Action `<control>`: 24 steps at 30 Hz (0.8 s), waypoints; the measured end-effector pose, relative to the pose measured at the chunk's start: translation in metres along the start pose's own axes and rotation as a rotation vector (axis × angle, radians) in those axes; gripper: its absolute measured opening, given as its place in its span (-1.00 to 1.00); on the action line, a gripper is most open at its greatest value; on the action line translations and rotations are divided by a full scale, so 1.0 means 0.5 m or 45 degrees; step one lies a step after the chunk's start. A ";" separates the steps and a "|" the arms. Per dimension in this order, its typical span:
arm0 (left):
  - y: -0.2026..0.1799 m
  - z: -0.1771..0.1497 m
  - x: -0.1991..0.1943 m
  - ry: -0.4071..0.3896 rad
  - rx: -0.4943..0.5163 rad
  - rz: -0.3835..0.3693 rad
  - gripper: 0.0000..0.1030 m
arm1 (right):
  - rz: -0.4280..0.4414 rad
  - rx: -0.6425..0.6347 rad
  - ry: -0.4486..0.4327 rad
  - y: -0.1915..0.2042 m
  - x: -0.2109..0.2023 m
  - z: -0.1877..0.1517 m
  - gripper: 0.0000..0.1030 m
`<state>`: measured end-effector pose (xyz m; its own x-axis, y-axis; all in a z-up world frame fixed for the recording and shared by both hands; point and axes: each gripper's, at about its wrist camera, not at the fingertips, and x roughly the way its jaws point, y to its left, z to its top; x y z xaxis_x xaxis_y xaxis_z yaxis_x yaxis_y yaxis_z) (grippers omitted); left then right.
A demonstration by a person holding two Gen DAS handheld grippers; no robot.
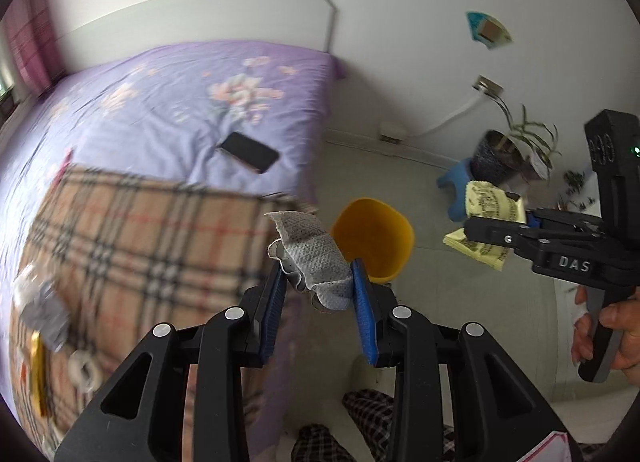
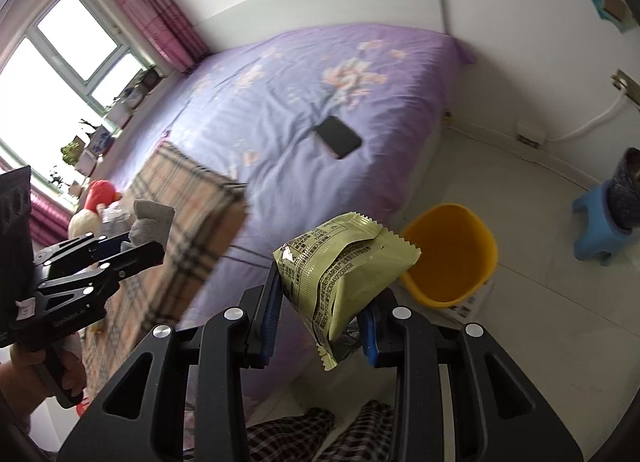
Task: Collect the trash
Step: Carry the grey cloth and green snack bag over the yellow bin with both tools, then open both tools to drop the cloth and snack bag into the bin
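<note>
Left gripper pinching a crumpled grey paper tissue, right gripper clamping a yellow-green foil snack wrapper, both held above the floor near a round yellow plastic bin beside a purple floral bed

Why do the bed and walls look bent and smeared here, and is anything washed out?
Left wrist view: fisheye bends the white headboard; the plaid blanket is motion-smeared, while the crumpled grey tissue stays sharp. Right wrist view: the bright window is blown out; the yellow-green snack wrapper is crisp.
</note>
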<state>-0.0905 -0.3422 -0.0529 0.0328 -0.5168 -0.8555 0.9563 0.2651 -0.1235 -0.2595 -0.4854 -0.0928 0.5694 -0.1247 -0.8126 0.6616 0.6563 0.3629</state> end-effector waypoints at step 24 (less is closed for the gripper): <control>-0.190 0.103 0.568 0.423 0.206 -0.085 -0.36 | -0.068 0.022 0.330 -0.416 0.383 0.036 -0.30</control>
<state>-0.1572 -0.5560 -0.2581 -0.1022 -0.2293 -0.9680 0.9876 0.0936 -0.1264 -0.2792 -0.6591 -0.3155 0.3911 0.0377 -0.9196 0.6968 0.6407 0.3226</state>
